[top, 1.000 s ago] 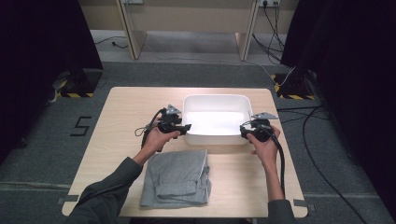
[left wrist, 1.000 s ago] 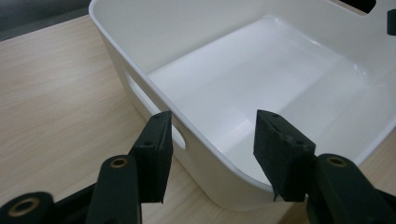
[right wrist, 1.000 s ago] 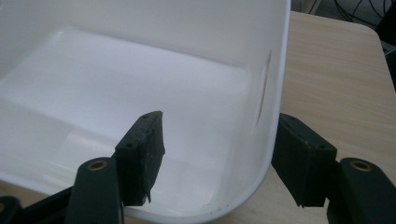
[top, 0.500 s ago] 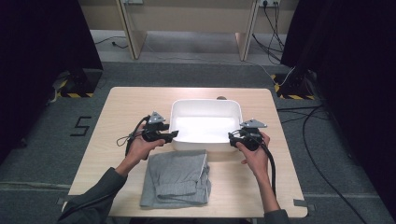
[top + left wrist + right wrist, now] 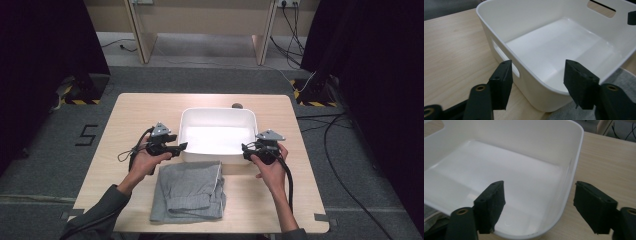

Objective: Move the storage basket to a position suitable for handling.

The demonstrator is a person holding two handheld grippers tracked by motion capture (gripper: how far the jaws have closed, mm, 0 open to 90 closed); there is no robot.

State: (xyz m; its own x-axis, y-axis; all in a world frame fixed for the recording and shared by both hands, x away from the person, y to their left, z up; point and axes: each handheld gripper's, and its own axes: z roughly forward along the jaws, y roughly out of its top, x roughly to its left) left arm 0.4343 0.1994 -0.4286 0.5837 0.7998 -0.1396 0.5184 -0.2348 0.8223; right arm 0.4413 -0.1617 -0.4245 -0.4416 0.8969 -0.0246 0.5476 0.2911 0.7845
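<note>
Since a second ago, both grippers and the white bin have come toward the person's side of the table, and both pairs of jaws have just been opening. Now the left gripper stands released astride the bin's near-left corner, one jaw outside by the handle slot, one over the inside. Likewise the right gripper is released astride the near-right corner. Nothing lies inside the bin. Just beyond its near wall lies a folded grey cloth.
</note>
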